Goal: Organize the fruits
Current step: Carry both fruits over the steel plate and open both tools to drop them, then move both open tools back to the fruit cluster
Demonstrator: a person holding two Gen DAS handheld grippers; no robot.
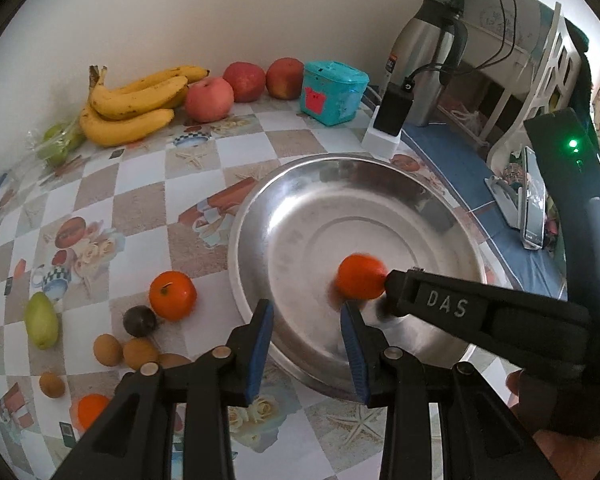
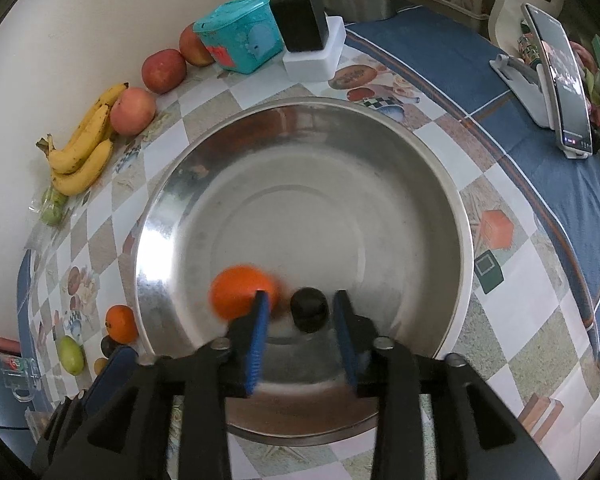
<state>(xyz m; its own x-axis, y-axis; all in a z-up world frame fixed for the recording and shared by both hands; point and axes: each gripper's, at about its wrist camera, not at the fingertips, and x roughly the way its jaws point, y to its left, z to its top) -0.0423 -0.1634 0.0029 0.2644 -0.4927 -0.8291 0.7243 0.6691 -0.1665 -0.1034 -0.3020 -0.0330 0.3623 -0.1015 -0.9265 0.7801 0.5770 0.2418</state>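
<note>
A steel bowl (image 1: pixel 260 216) (image 2: pixel 440 208) sits on the patterned table. An orange (image 1: pixel 360 280) (image 2: pixel 240 292) lies inside it, blurred. A dark round fruit (image 2: pixel 309 309) lies in the bowl between my right gripper's fingers, apart from both. My right gripper (image 2: pixel 300 312) is open over the bowl; it shows from the side in the left wrist view (image 1: pixel 392 280), next to the orange. My left gripper (image 1: pixel 306 320) is open and empty at the bowl's near rim. Outside the bowl lie another orange (image 1: pixel 172 295), a dark fruit (image 1: pixel 139 321), a green fruit (image 1: pixel 41 320) and several small brown fruits (image 1: pixel 107 349).
Bananas (image 1: pixel 132 104), three apples (image 1: pixel 209 99) and bagged green fruit (image 1: pixel 58 140) line the wall. A teal box (image 1: pixel 332 92), a black charger on a white base (image 1: pixel 390 118), a steel kettle (image 1: pixel 424 60) and a phone on a stand (image 2: pixel 560 80) stand behind the bowl.
</note>
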